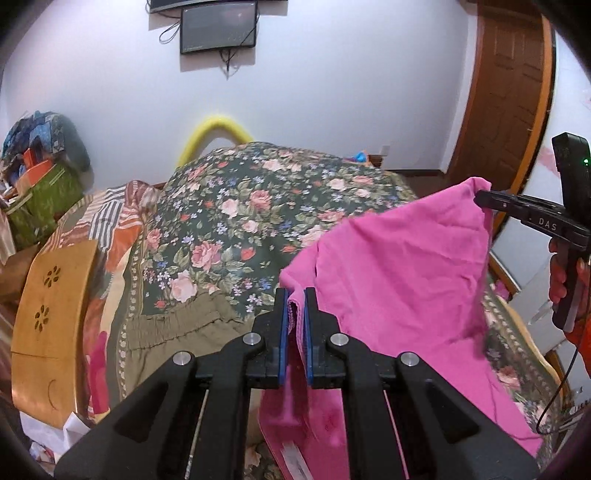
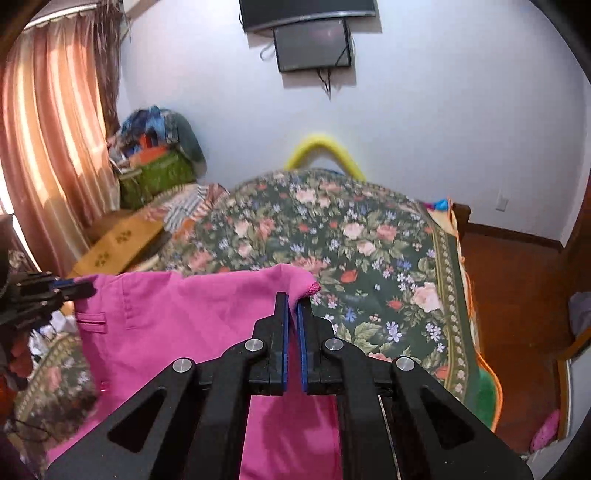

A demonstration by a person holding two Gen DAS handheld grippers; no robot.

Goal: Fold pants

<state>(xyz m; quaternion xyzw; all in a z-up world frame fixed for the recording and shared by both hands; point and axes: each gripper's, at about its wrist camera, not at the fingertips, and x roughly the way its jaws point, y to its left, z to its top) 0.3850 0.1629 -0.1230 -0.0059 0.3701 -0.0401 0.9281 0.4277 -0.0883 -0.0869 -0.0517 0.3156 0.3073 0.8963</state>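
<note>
A: Light source?
B: Daylight through the curtain (image 2: 48, 122), far left of the right wrist view; its folds glow orange-pink. The wall (image 2: 424, 110) is evenly lit, pale and cool.

A: Shadows?
B: Soft. The wall screen (image 1: 218, 27) casts a grey one beside itself. Under the pink pants (image 1: 399, 266) the bedspread (image 1: 236, 206) darkens.

A: Glare?
B: Small highlights on the gripper rivets only.

A: Sharpness?
B: Left wrist view fairly crisp at centre. Right wrist view softer; the bedspread flowers smear, and the left gripper (image 2: 79, 290) at the frame edge is blurred.

A: Distortion?
B: Strong fisheye. The door (image 1: 509, 85) bows, and black vignette fills the corners
</note>
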